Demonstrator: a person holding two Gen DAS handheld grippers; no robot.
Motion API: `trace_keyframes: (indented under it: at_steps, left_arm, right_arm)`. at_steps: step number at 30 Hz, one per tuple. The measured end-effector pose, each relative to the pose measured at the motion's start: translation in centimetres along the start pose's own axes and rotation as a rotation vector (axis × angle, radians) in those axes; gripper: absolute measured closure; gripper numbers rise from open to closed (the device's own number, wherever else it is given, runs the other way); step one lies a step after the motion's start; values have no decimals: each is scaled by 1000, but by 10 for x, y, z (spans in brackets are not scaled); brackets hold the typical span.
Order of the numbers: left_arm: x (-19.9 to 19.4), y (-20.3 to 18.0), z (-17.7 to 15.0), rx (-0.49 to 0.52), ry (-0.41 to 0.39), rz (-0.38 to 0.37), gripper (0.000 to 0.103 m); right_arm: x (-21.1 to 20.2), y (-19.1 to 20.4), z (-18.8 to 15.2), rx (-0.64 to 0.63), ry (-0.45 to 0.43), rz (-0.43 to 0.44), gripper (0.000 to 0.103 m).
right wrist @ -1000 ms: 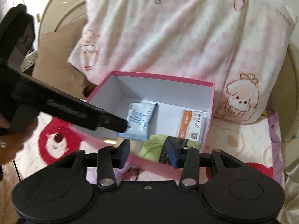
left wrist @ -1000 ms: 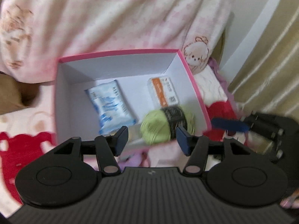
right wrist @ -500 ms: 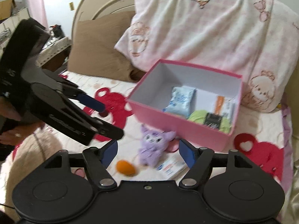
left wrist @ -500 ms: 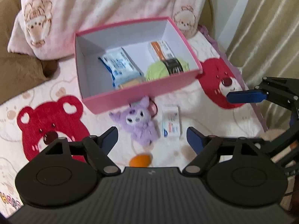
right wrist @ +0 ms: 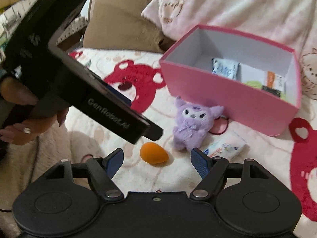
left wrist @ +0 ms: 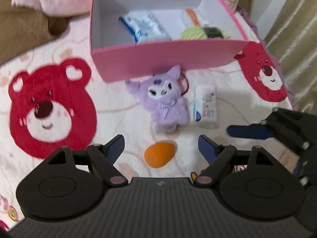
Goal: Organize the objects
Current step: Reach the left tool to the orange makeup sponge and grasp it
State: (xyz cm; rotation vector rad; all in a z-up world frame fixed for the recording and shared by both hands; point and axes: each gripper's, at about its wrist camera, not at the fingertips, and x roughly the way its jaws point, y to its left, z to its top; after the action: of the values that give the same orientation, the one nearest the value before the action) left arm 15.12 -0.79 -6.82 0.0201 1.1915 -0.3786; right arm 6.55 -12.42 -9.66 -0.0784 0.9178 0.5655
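Note:
A pink box (left wrist: 168,59) stands on the bed and holds a blue-white packet (left wrist: 144,26), a green yarn ball (left wrist: 195,32) and an orange-white carton (right wrist: 274,79). In front of it lie a purple plush (left wrist: 164,103), a white tissue pack (left wrist: 206,105) and an orange egg-shaped sponge (left wrist: 159,154). My left gripper (left wrist: 161,146) is open just above the sponge, touching nothing. My right gripper (right wrist: 157,156) is open too, and the sponge (right wrist: 153,153) lies on the blanket just ahead of its jaws. One right finger (left wrist: 249,131) reaches in from the right.
The bed carries a cream blanket with red bear prints (left wrist: 49,109). A pink-checked pillow (right wrist: 237,6) and a brown cushion (right wrist: 122,29) lie behind the box. A hand (right wrist: 19,103) holds the left gripper's black body, which crosses the right wrist view. A curtain (left wrist: 297,29) hangs at the right.
Both grippers have pulled back from the box and come lower over the blanket. Their jaws stand wider. The plush, tissue pack and sponge have come into view.

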Motion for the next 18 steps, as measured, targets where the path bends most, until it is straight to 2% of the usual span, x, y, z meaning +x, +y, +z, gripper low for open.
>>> trace_keyframes:
  at_steps: [3, 8, 14, 16, 18]
  left_arm:
    - [17, 5, -4, -46, 35, 1, 25]
    - [43, 9, -9, -63, 89, 29, 26]
    - [65, 17, -10, -75, 88, 76, 32]
    - [69, 21, -9, -91, 86, 56, 36]
    - [70, 23, -8, -108, 90, 15, 51]
  right_arm:
    - [24, 4, -3, 1, 30, 12, 24]
    - [54, 4, -10, 64, 67, 35, 25]
    - [85, -2, -26, 164, 67, 16, 25]
    - [88, -1, -31, 164, 44, -2, 27]
    - [87, 5, -33, 134, 12, -23, 33]
